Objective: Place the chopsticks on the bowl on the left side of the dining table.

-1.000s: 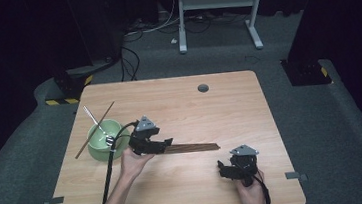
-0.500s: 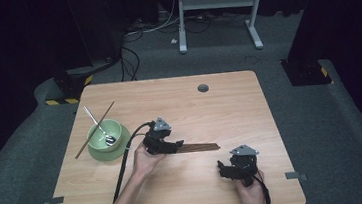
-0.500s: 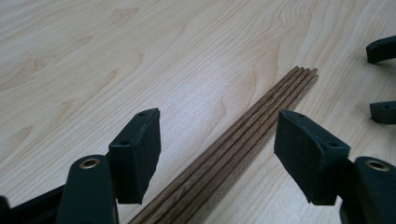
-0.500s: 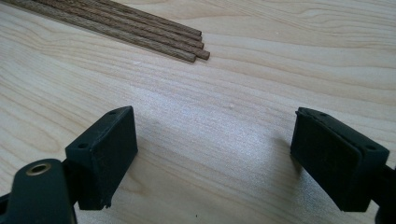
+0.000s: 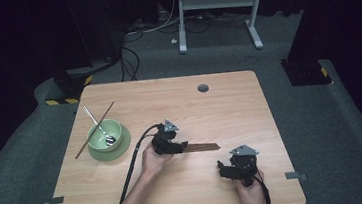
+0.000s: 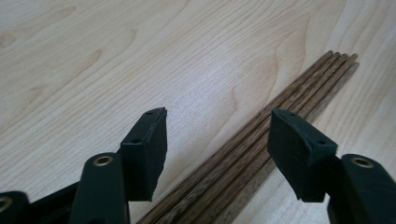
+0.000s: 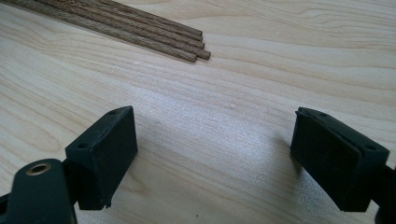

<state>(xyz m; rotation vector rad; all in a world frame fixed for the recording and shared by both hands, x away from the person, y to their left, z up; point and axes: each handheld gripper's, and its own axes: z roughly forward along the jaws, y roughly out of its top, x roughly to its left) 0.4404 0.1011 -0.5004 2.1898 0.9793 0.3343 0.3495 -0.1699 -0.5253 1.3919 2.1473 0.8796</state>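
Note:
A bundle of several dark wooden chopsticks [image 5: 203, 147] lies flat at the middle of the table. My left gripper [image 5: 181, 147] is low over the bundle's left end. In the left gripper view the chopsticks [image 6: 299, 91] run between the two jaws of my left gripper [image 6: 217, 126]. Its jaws have just been closing, but gaps remain on both sides and the pads touch nothing. My right gripper [image 5: 224, 170] rests near the front right, open over bare wood [image 7: 215, 135]. The tips of the chopsticks [image 7: 140, 25] lie beyond it.
A green bowl [image 5: 96, 127] sits on a green plate [image 5: 123, 145] at the left. It holds a metal spoon [image 5: 95, 121], and a single chopstick [image 5: 84, 146] leans across its rim. A round hole [image 5: 203, 88] marks the far side of the table.
My left gripper has moved right and down, away from the bowl and onto the chopstick bundle's left end. The right gripper has kept still.

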